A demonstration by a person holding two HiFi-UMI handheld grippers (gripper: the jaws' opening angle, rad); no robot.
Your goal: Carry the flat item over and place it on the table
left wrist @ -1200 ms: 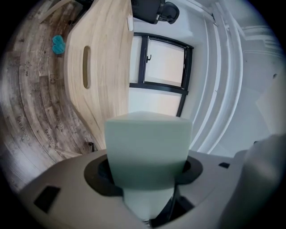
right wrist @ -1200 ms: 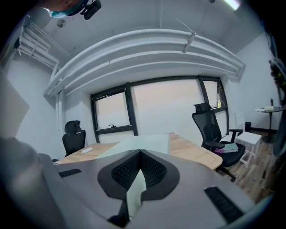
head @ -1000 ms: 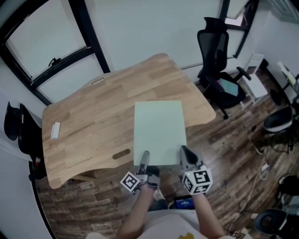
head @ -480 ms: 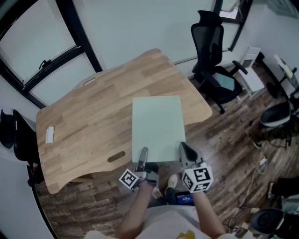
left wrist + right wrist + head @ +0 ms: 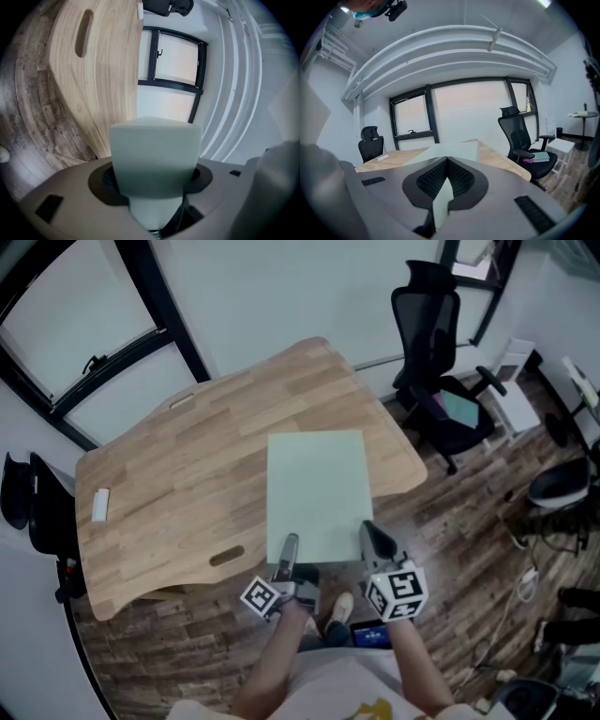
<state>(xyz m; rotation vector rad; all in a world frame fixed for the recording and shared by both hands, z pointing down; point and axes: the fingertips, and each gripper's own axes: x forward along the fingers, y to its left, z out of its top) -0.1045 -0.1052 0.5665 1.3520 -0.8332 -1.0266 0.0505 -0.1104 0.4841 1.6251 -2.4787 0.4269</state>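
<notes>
An office room with a dark wood-plank floor, white walls and a black-framed window [image 5: 89, 310] at the upper left of the head view. A light wooden desk [image 5: 178, 465] fills the middle left, with an oval slot [image 5: 226, 558] near its lower edge and a small white object [image 5: 100, 504] towards its left end. A black office chair [image 5: 439, 381] stands at the upper right, and another black chair [image 5: 28, 507] sits at the left border.

The pale green sheet [image 5: 319, 491] lies level over the right part of the desk, just below the frame's centre, its lower edge reaching past the desk's edge over the floor. Whether its underside touches the desk or hangs just above it is hard to tell from here.

The left gripper [image 5: 288, 551] has its jaws closed on the sheet's lower left corner. In the left gripper view the green sheet fills the gap between them. The right gripper [image 5: 373, 542] grips the lower right corner. In the right gripper view its ribbed jaws pinch the sheet's thin edge, with the sheet running forward towards the desk.
</notes>
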